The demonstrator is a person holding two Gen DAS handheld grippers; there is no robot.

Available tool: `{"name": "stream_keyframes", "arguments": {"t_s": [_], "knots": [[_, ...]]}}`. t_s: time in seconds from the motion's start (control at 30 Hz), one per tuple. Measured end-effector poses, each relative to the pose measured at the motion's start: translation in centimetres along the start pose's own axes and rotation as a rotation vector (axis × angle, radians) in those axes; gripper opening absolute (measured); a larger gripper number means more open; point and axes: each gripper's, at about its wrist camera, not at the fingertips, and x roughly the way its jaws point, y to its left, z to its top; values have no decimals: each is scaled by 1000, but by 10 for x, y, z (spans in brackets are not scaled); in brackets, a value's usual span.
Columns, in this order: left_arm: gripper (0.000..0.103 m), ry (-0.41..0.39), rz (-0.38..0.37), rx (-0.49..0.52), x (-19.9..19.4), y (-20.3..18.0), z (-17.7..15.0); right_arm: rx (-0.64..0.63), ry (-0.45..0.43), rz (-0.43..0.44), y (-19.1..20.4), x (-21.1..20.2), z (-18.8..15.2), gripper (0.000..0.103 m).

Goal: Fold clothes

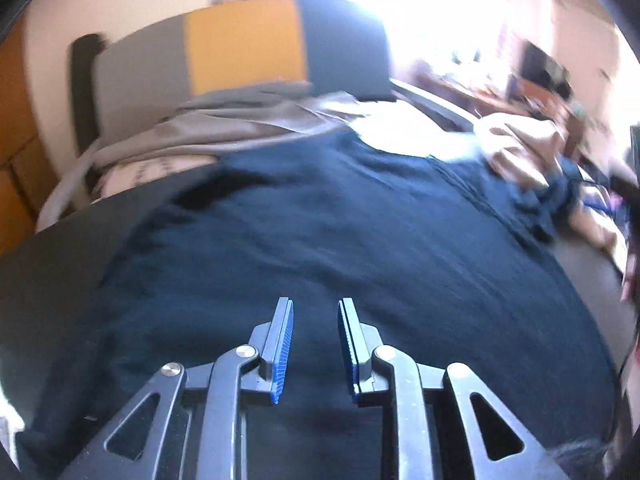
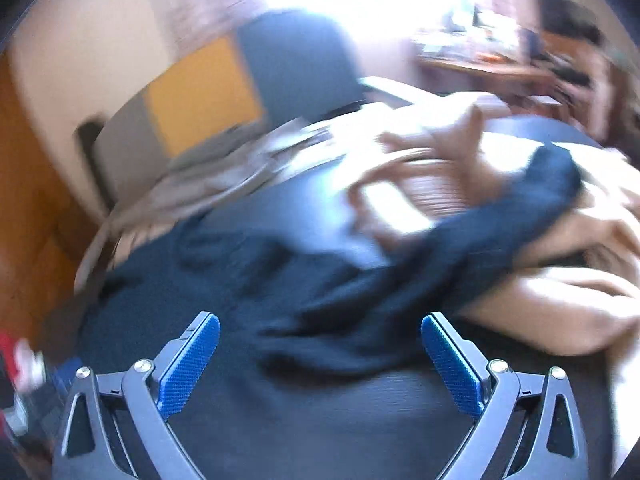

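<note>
The dark blue garment (image 1: 320, 232) lies spread flat over the middle of the dark worktop (image 1: 52, 276). The left claw (image 1: 316, 312) hangs above the garment, jaws a narrow gap apart, nothing between the pads. The right claw (image 2: 320, 328) stands wide open and empty above the worktop's near edge. A bunched part of the garment lies just ahead of it, against a beige cloth pile (image 2: 560, 304) at the right edge.
</note>
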Motion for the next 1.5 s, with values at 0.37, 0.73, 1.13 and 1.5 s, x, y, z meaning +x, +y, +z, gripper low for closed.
{"name": "stream_keyframes", "arguments": {"t_s": [0.37, 0.73, 1.13, 1.5], "knots": [[23, 24, -89, -68, 16, 2, -7, 256, -116, -183, -122, 8, 119, 71], [23, 20, -174, -157, 16, 15, -11, 194, 270, -467, -147, 106, 143, 83], [23, 20, -180, -168, 17, 14, -11, 381, 23, -242, -176, 28, 123, 13], [25, 75, -304, -312, -9, 10, -13, 108, 13, 321, -9, -29, 79, 13]]}}
